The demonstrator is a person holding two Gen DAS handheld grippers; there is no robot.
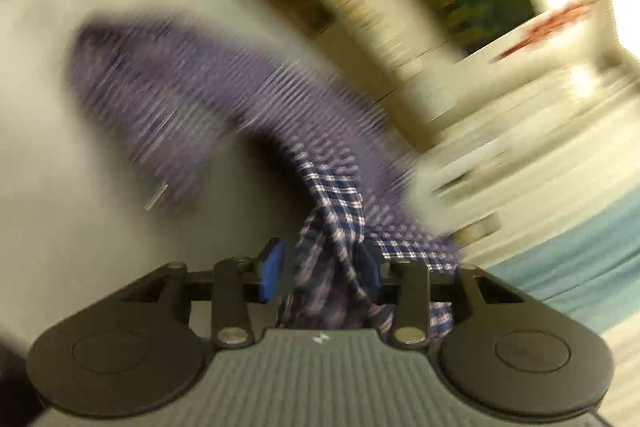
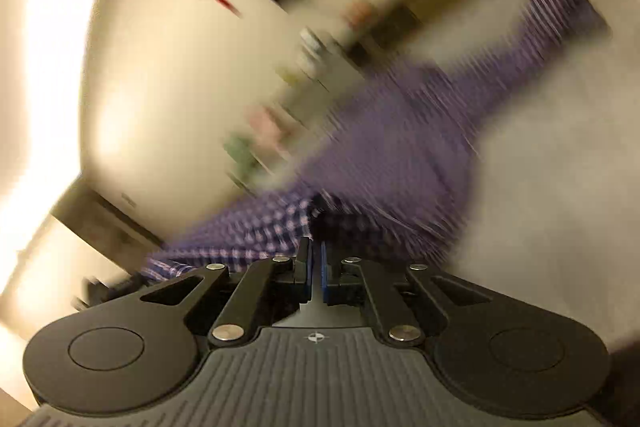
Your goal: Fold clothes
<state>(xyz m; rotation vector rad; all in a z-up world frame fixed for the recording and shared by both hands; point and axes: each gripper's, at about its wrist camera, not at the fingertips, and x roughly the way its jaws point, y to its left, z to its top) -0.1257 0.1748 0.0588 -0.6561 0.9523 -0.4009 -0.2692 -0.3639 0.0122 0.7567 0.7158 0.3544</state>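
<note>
Your right tongs are pinched closed on the edge of the blurred purple checked garment over the pale table.

Both wrist views look down close, sharing the checked garment

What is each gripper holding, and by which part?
Both hold the checked garment: left gripper has a bunched fold, right gripper an edge; which parts is blurred.

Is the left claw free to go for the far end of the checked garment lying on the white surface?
Probably not yet: the left claw has bunched checked garment between its pads, so it would have to let go first. The white surface around the far end looks bare.
</note>
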